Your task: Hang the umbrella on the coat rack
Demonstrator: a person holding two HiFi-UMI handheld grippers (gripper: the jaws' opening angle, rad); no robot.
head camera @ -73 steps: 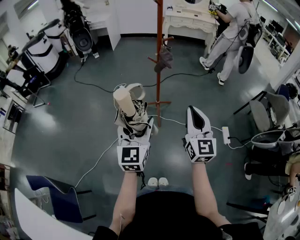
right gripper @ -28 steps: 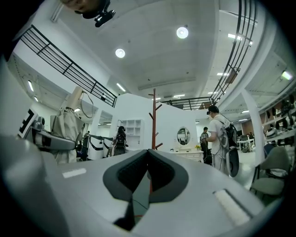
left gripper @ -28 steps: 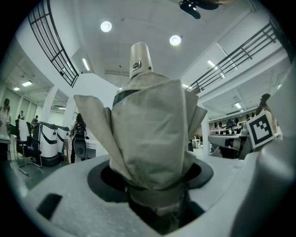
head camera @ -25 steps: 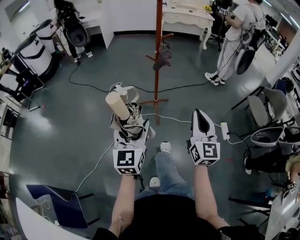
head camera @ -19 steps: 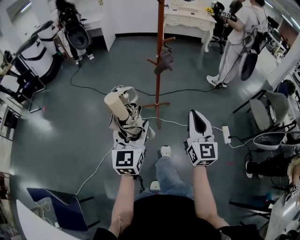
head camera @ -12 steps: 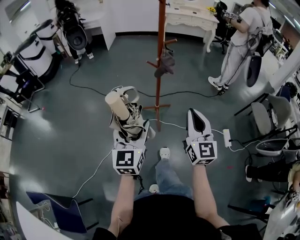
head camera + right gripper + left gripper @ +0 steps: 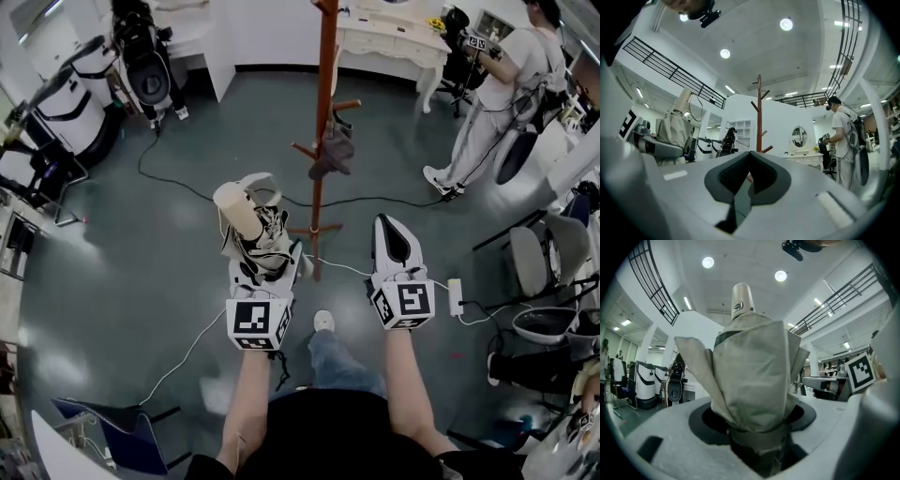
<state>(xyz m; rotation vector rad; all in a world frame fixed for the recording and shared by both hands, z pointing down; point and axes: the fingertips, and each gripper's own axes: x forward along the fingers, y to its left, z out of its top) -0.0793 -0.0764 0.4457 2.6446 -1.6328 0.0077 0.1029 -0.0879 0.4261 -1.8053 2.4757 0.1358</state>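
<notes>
Head view: left gripper [image 7: 266,261] sits at centre-left of the frame and right gripper [image 7: 391,230] at centre-right, both extended over a grey-green floor [image 7: 122,253].

Left gripper: fingers [image 7: 670,441] are clamped on the lower end of a folded beige umbrella [image 7: 246,214]. The left gripper view shows the fabric bundle filling the gap between them. The umbrella stands roughly upright and its pale cylindrical handle [image 7: 741,300] is topmost.

Right gripper: fingers [image 7: 797,187] are together at the tips, with nothing between them.

Coat rack [image 7: 323,131]: a reddish-brown wooden pole at upper centre of the head view, its base landing between the two grippers in the frame. A grey cap [image 7: 332,152] hangs from one peg. The right gripper view shows the rack just above the fingertips.

The umbrella is apart from the rack, to its lower left in the frame, and not hung.

Surroundings: a white dressing table [image 7: 389,30] at the top edge, a person in white [image 7: 502,98] at upper right, and a white cable [image 7: 192,333] trailing across the floor.
</notes>
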